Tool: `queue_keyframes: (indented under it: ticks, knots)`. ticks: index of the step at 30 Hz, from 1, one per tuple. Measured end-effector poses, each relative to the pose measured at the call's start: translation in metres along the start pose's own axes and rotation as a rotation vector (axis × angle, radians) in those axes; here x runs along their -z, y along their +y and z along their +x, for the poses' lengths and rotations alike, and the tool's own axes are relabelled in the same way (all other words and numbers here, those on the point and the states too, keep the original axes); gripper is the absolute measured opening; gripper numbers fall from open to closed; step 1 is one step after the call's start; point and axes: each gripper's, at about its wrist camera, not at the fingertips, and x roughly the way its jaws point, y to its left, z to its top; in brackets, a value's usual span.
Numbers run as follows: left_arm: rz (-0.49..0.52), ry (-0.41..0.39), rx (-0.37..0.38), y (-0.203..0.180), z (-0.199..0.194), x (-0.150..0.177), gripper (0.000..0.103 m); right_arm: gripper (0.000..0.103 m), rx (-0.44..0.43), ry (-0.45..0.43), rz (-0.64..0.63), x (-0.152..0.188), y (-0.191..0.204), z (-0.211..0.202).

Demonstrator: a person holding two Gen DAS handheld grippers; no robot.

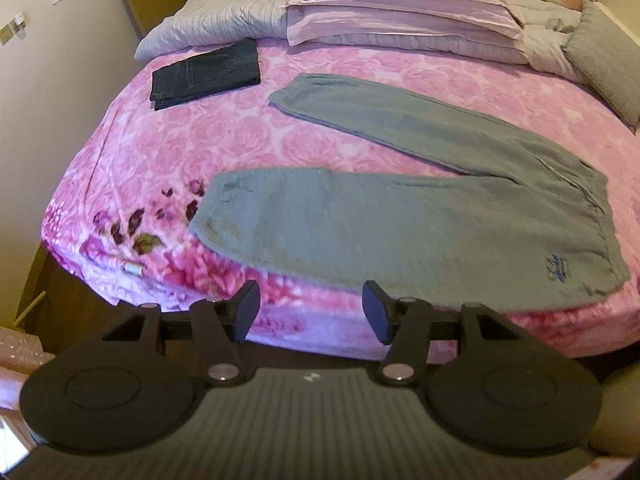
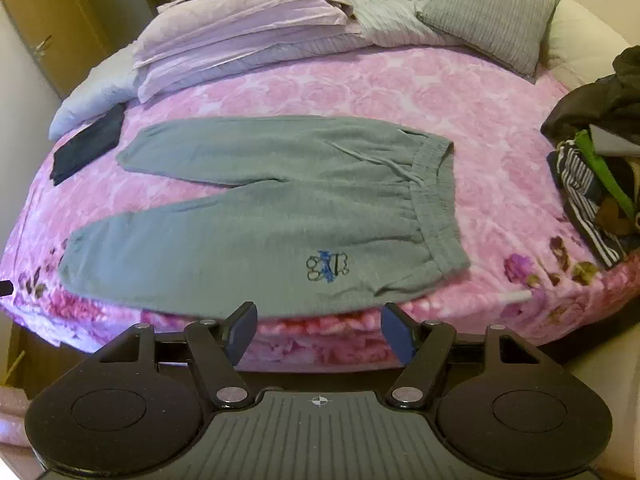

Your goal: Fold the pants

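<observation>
Left gripper [image 1: 311,311]: fingers apart, empty; near leg cuff of grey pants [image 1: 400,216] lies just ahead. Right gripper [image 2: 319,331]: fingers wide, empty; waistband ahead-right. Pants flat on bed [image 2: 400,92], long axis left-to-right, 2 legs splayed.

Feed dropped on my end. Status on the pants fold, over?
Left gripper and right gripper open, empty, above the bed edge. Grey pants flat, legs spread, unfolded. Folded dark jeans and clothes pile off to the sides, nothing blocking.
</observation>
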Motion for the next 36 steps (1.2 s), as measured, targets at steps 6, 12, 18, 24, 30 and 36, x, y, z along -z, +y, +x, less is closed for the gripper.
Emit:
queue_keyframes:
  ticks: [6,12,18,24,30,36]
  knots:
    - [0.011,-0.005,0.007,-0.009,-0.032,0.028,0.057,0.066,-0.011,0.017,-0.024,0.024,-0.002,-0.022]
    - [0.029,-0.007,0.008,-0.017,-0.048,0.045,0.058,0.066,-0.026,0.032,-0.035,0.042,-0.002,-0.031]
    - [0.059,0.002,0.012,-0.026,-0.054,0.058,0.058,0.066,-0.031,0.045,-0.044,0.054,-0.001,-0.034]
    - [0.078,0.013,0.023,-0.034,-0.056,0.066,0.058,0.066,-0.028,0.053,-0.042,0.061,-0.002,-0.036]
    - [0.098,0.013,0.03,-0.039,-0.059,0.069,0.06,0.066,-0.026,0.051,-0.033,0.063,-0.004,-0.039]
    - [0.114,0.014,0.039,-0.044,-0.059,0.071,0.06,0.066,-0.026,0.05,-0.023,0.066,-0.005,-0.04]
